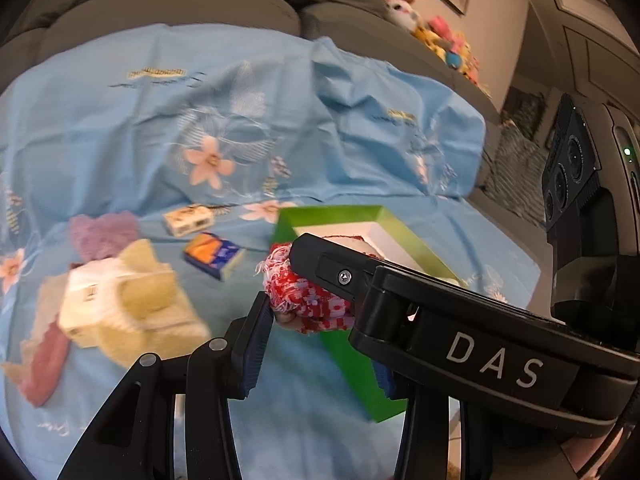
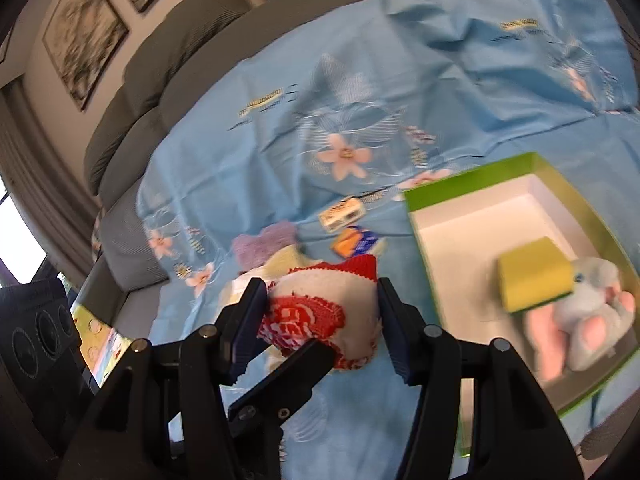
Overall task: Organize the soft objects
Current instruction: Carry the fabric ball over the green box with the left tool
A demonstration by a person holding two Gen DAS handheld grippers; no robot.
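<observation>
Sofa (image 2: 168, 76) under blue sheet (image 2: 280, 128). Green box (image 2: 472, 178) open on sheet, lies right of right gripper (image 2: 322, 320) in its own view; sponge (image 2: 534, 272) and plush toy (image 2: 592, 312) already inside. Red-white cloth (image 2: 320, 312) held by both: right gripper clenched across its bulk, left gripper (image 1: 314, 300) clenched on frayed end (far finger hidden behind right tool). Cloth just beside box's near-left wall, off sheet. Judgement: right hand nearer box; coming move is short carry rightward over rim. Loose pile (image 1: 132, 300) well apart, left.
</observation>
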